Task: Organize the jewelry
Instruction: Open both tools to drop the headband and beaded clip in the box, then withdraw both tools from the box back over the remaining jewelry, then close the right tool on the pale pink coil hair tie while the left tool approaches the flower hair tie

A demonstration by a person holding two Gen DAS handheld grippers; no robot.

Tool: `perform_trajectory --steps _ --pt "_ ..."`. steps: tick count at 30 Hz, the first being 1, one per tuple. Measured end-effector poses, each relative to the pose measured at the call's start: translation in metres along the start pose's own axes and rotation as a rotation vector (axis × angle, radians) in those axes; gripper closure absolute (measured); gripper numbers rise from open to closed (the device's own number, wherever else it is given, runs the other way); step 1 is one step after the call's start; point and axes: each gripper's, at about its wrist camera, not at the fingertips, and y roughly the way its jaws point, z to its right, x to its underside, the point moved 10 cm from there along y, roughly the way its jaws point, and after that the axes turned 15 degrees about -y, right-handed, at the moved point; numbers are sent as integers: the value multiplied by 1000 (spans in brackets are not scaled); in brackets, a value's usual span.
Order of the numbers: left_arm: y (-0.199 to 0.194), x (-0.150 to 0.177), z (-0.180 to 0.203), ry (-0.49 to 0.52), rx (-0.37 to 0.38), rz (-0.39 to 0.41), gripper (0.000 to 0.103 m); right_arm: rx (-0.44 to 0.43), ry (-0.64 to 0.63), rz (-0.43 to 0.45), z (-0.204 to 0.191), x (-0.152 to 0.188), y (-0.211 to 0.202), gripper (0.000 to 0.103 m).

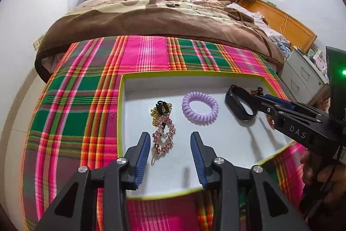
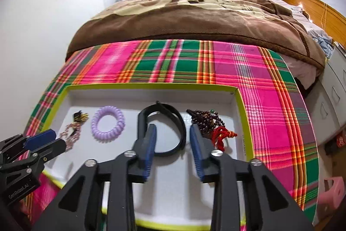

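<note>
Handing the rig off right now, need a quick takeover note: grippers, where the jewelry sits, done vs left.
Left gripper: open, empty, jaws either side of the pink hair clip without pressing it.
Right gripper: open, empty, jaws straddling the black band.
White tray on the plaid cloth holds, left to right: gold chain with black clip behind the pink hair clip, purple coil hair tie, black band, dark bead string with red tassel.
Done: every visible piece is in the tray.
Left: maybe tidy spacing; no loose pieces seen on the cloth.
</note>
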Motion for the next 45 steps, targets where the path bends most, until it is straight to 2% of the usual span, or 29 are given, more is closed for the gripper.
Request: perform_trajectory --steps 9,15,24,30,34,37,45 --pt "-49 23 5 14 43 47 64 -13 -21 54 -9 17 -44 68" --pt "-78 51 6 2 87 55 64 -30 -35 65 -18 45 -73 68" --pt "-100 101 0 -8 106 31 64 -65 -53 72 -33 99 -107 68" --pt "-105 129 -2 -15 118 4 64 -72 -63 55 -40 129 -114 67" --pt "-108 142 0 -26 135 -7 63 -80 -60 29 -44 147 -112 59" --pt "-109 151 2 -15 140 -19 63 -92 -60 18 -48 157 -110 59" --pt "-112 160 -3 -30 133 -18 63 -33 -154 -3 -61 166 -109 59"
